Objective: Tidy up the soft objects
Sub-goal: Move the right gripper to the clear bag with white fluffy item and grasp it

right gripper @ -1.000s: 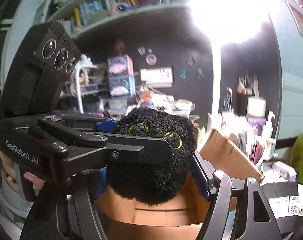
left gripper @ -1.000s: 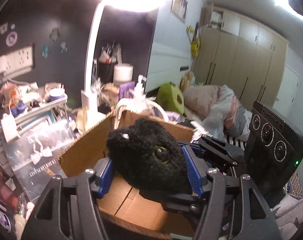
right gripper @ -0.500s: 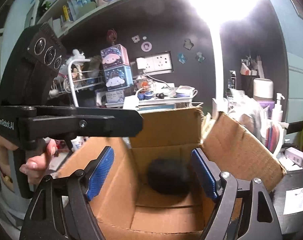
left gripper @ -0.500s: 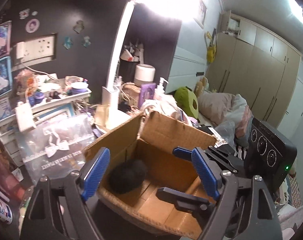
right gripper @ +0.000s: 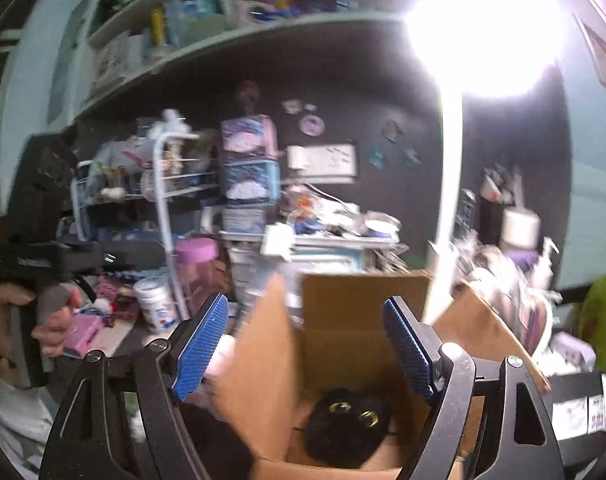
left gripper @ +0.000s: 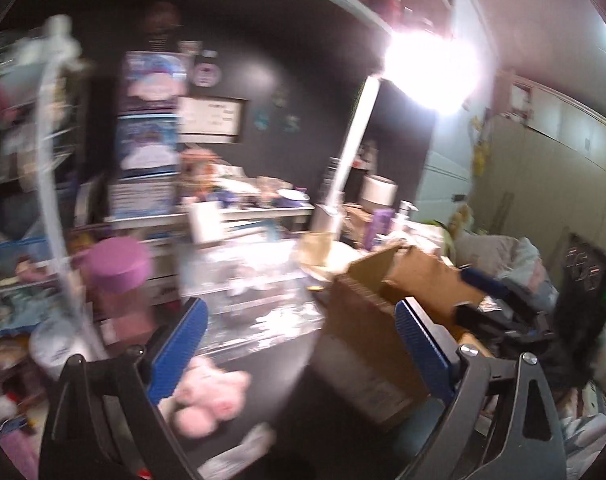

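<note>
Left gripper (left gripper: 299,344): we see jaws opening, empty.
Right gripper (right gripper: 305,344): agape, empty.
Lower left: pink plush (left gripper: 207,396).
Box (right gripper: 367,312): black plush (right gripper: 345,436) inside.

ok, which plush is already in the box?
The black plush with yellow eyes, lying inside the cardboard box. The pink plush lies on the dark tabletop outside it.
</note>
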Action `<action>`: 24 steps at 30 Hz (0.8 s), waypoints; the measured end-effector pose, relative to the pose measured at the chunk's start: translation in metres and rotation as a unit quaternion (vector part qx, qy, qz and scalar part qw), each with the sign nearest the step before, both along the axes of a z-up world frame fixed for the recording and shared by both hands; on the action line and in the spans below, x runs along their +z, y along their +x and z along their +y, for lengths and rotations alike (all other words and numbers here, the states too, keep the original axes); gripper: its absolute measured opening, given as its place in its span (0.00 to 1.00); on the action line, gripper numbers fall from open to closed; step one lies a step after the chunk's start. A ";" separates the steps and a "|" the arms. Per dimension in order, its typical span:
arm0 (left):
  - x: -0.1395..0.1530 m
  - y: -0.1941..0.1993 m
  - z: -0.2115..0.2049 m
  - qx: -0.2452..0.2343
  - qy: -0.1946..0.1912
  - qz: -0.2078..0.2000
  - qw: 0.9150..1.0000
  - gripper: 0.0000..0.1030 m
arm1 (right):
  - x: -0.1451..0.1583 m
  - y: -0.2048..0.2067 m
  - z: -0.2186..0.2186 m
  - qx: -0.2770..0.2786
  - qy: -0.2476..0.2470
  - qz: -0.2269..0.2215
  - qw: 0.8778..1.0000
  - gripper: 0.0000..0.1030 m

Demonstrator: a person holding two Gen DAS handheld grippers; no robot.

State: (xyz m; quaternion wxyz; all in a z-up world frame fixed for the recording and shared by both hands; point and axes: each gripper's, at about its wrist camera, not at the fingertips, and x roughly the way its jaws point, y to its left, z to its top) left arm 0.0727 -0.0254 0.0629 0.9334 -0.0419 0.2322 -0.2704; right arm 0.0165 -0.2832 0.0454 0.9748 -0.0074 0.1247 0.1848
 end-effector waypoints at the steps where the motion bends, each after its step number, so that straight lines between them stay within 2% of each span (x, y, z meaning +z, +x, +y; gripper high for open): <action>1: -0.002 -0.001 0.010 0.011 0.000 0.000 1.000 0.91 | 0.004 -0.002 0.010 0.013 -0.006 -0.003 1.000 0.75; 6: -0.023 -0.007 0.068 0.070 -0.001 0.008 0.997 0.96 | 0.007 0.000 0.067 0.088 -0.028 0.010 0.996 0.75; 11: -0.049 -0.007 0.112 0.112 -0.001 0.028 0.993 0.97 | -0.011 0.016 0.129 0.145 -0.056 0.050 0.987 0.75; 14: -0.067 -0.004 0.132 0.122 -0.005 0.046 0.991 0.97 | -0.028 0.032 0.153 0.160 -0.062 0.086 0.981 0.75; 20: -0.102 0.014 0.143 0.117 -0.004 0.083 0.990 0.97 | -0.065 0.069 0.187 0.168 -0.074 0.154 0.971 0.75; 24: -0.113 0.022 0.158 0.131 -0.028 0.092 0.987 0.97 | -0.083 0.094 0.199 0.176 -0.056 0.205 0.961 0.75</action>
